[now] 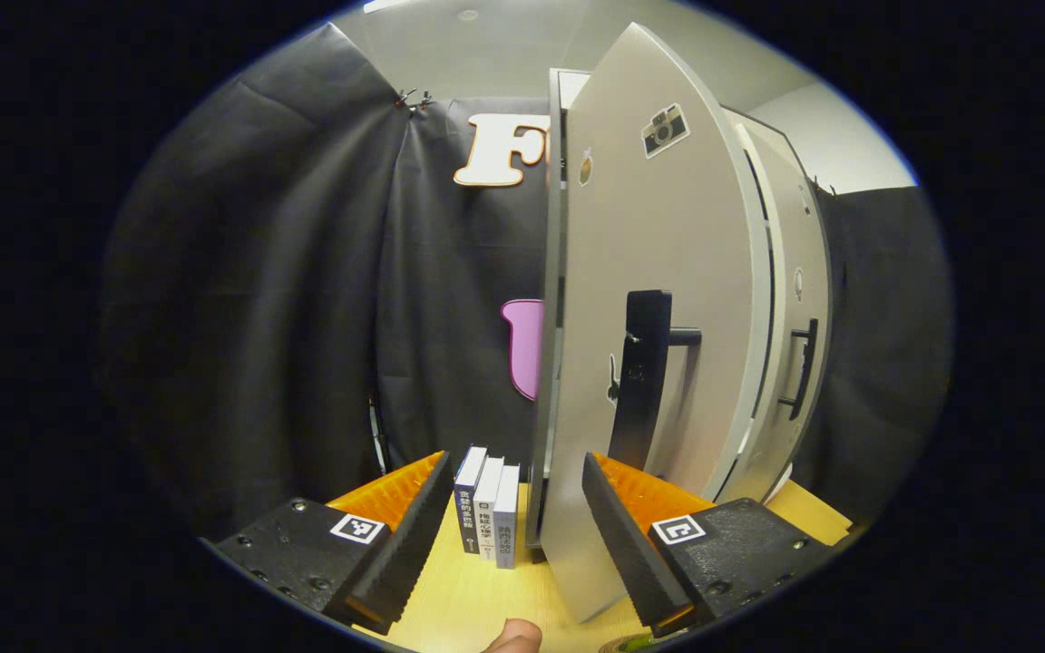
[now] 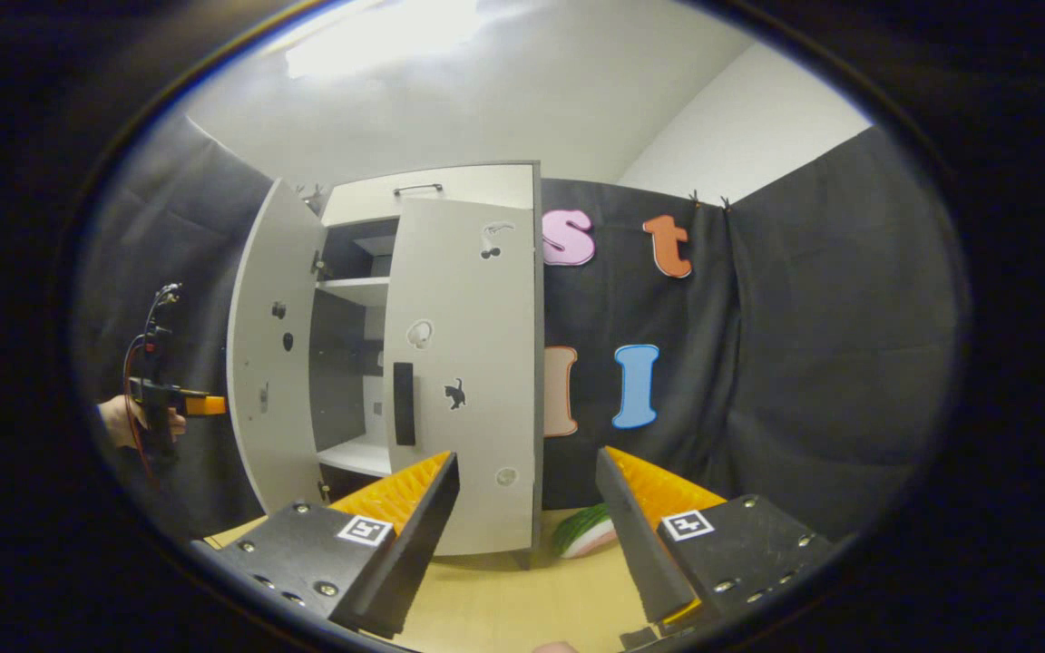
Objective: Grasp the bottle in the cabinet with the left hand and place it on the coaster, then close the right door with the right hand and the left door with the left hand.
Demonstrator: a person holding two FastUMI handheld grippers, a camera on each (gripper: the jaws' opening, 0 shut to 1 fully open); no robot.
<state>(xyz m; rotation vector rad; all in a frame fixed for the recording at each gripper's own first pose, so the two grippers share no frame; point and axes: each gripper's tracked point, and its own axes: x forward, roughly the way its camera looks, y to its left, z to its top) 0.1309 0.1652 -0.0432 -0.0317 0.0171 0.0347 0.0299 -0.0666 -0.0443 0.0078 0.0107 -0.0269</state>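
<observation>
- In the left gripper view, the left door (image 1: 659,299) stands edge-on straight ahead of the left gripper (image 1: 515,517), whose fingers are spread wide; the door's lower edge lies between them, close to the right-hand finger.
- Its black handle (image 1: 642,381) juts out on the face turned to the right.
- Three upright books (image 1: 486,517) stand on the table (image 1: 459,599) just left of the door's foot and narrow the lane there.
- Left of the books there is bare room up to the booth's wall.
- In the right gripper view, the right door (image 2: 468,372) is nearly shut; a gap into the cabinet (image 2: 350,363) stays between the two doors.
- The right gripper (image 2: 527,521) hangs parted before bare tabletop; a green-and-pink thing (image 2: 588,531) lies by the cabinet's foot.
</observation>
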